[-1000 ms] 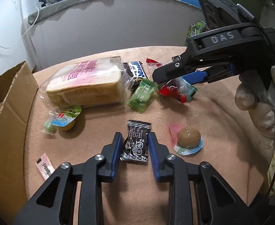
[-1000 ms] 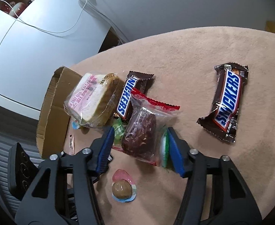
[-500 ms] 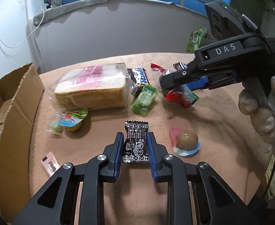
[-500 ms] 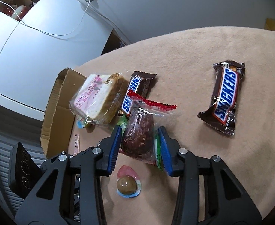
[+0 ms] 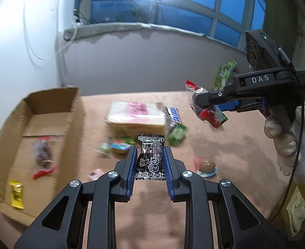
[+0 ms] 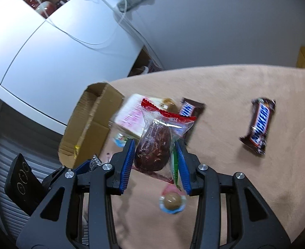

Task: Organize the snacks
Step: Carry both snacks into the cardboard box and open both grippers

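My left gripper [image 5: 149, 159] is shut on a small black snack packet [image 5: 151, 158] and holds it above the tan table. My right gripper [image 6: 155, 155] is shut on a clear bag with a red top and a dark brown snack [image 6: 155, 145], with a green packet beside it, also lifted; this gripper shows in the left wrist view [image 5: 206, 101]. An open cardboard box [image 5: 48, 112] stands at the left with several snacks inside. A bread pack [image 5: 137, 117], two Snickers bars [image 6: 259, 124] [image 5: 174, 115], a green packet [image 5: 177, 137] and a jelly cup [image 5: 207, 165] lie on the table.
The tan cloth-covered table [image 6: 246, 186] ends near a grey wall behind. A small pink sachet [image 5: 95, 173] and a green-lidded cup [image 5: 119, 147] lie near the box. A green bag [image 5: 224, 72] stands at the far right. A gloved hand [image 5: 293, 137] holds the right gripper.
Both grippers have lifted their snacks off the table. The left view has swung up and left, so the open box inside now shows.
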The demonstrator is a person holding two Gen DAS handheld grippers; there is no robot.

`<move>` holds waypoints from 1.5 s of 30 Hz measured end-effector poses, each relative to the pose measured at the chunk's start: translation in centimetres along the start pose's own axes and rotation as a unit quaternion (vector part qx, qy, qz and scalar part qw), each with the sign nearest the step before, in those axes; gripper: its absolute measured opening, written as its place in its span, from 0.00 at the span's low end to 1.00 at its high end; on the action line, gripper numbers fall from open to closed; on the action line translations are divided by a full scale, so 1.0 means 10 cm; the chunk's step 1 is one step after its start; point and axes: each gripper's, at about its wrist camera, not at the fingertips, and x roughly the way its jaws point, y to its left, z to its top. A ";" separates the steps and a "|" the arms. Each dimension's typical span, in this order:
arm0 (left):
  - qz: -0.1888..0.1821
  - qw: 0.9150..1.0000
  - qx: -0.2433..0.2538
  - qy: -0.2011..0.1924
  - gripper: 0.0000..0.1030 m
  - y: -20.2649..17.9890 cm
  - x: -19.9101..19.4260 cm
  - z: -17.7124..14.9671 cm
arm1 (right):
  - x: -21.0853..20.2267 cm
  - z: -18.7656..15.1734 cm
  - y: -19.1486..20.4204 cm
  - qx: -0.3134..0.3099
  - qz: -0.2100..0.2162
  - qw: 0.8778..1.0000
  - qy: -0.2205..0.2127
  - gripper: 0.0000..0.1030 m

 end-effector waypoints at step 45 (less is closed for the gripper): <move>0.124 0.986 -0.112 -0.025 0.24 1.42 -0.40 -0.20 | 1.52 0.56 2.05 -0.180 0.020 0.982 0.050 0.54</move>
